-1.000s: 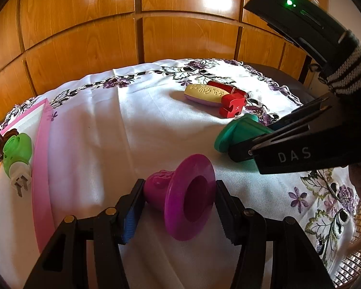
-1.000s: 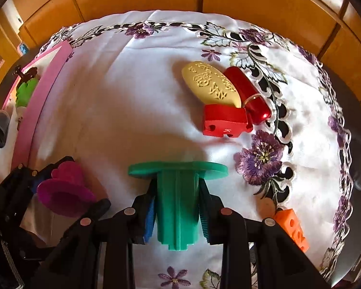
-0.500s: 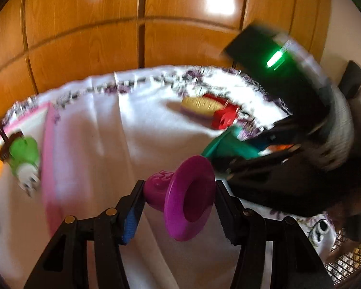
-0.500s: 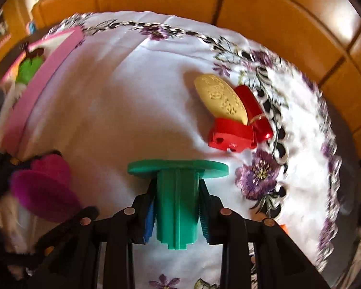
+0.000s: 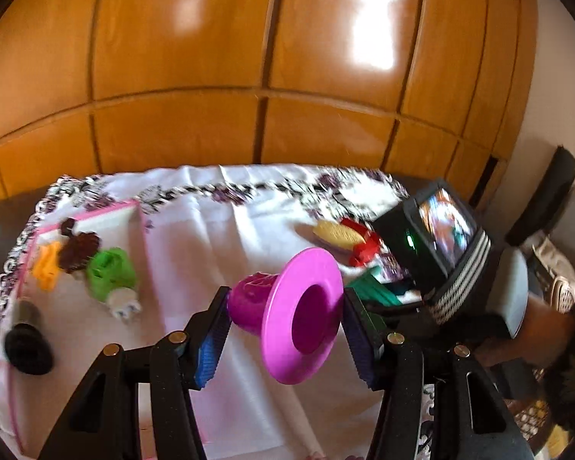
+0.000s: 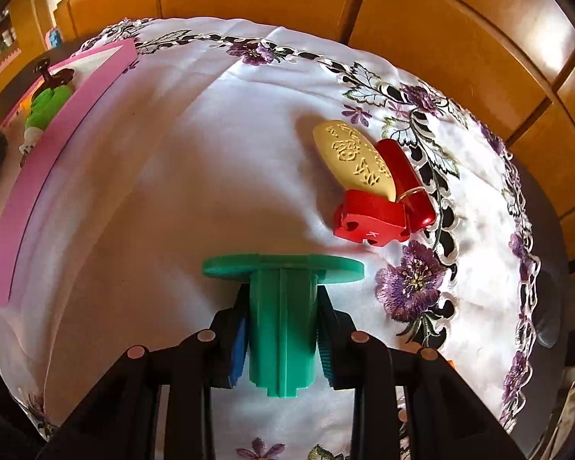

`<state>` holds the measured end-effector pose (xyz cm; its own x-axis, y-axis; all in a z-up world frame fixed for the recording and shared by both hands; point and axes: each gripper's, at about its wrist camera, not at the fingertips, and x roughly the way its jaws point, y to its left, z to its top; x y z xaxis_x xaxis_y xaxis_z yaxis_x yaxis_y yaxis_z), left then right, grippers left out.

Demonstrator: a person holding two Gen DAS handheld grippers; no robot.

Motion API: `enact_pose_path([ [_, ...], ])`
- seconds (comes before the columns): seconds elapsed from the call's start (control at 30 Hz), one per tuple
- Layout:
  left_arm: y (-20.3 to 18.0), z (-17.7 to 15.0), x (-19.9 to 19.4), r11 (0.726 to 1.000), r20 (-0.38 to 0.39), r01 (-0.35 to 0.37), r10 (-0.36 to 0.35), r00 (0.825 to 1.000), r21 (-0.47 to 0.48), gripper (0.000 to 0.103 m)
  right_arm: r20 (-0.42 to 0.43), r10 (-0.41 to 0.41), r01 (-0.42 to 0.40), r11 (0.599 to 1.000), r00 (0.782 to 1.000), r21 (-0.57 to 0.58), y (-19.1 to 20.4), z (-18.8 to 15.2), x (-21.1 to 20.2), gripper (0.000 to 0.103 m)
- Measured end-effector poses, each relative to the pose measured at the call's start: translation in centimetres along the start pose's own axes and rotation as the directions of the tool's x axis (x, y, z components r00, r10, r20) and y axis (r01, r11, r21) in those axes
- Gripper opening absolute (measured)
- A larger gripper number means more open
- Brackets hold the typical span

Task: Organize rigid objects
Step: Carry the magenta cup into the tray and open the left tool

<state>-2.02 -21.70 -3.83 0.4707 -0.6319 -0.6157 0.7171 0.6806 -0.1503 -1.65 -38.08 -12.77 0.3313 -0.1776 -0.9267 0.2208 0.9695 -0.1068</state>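
The left tongs (image 5: 283,318) are clenched on a purple hat-shaped piece (image 5: 295,314), lifted clear of the table (image 5: 218,237), its brim facing the lower right of the frame. The pink tray (image 5: 140,226), where a green plug (image 5: 111,276) and other bits lie, sits at the left of the frame, nearer these tongs. The right tongs (image 6: 281,335) grip a green flanged peg (image 6: 281,306) by its stem, long axis pointing up-frame; the tray lies far left there.

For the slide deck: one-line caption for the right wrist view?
Right gripper shut on green flanged piece above embroidered tablecloth.
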Motion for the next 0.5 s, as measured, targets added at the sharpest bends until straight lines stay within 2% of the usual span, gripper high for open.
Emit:
enact_pose_path([
  [0.13, 2.6, 1.0, -2.1, 0.998, 0.034, -0.025, 0.027, 0.999, -0.063, 0.057, 0.020, -0.060, 0.061, 0.996, 0.998, -0.069, 1.0, -0.1, -0.2, 0.030],
  [0.27, 6.4, 1.6, -3.3, 0.988, 0.044, -0.065, 0.071, 0.996, -0.138, 0.057, 0.028, -0.078, 0.080, 0.993, 0.997, -0.086, 1.2, 0.0, -0.1, 0.030],
  [0.4, 10.9, 1.1, -3.7, 0.967, -0.008, -0.139, 0.140, 0.990, -0.214, 0.057, 0.033, -0.088, 0.091, 0.991, 0.996, -0.098, 1.2, 0.0, 0.0, 0.030],
  [0.5, 14.0, 0.2, -3.8, 0.942, -0.051, -0.151, 0.142, 0.989, -0.301, 0.057, 0.035, -0.094, 0.097, 0.990, 0.995, -0.104, 1.3, 0.1, 0.1, 0.030],
])
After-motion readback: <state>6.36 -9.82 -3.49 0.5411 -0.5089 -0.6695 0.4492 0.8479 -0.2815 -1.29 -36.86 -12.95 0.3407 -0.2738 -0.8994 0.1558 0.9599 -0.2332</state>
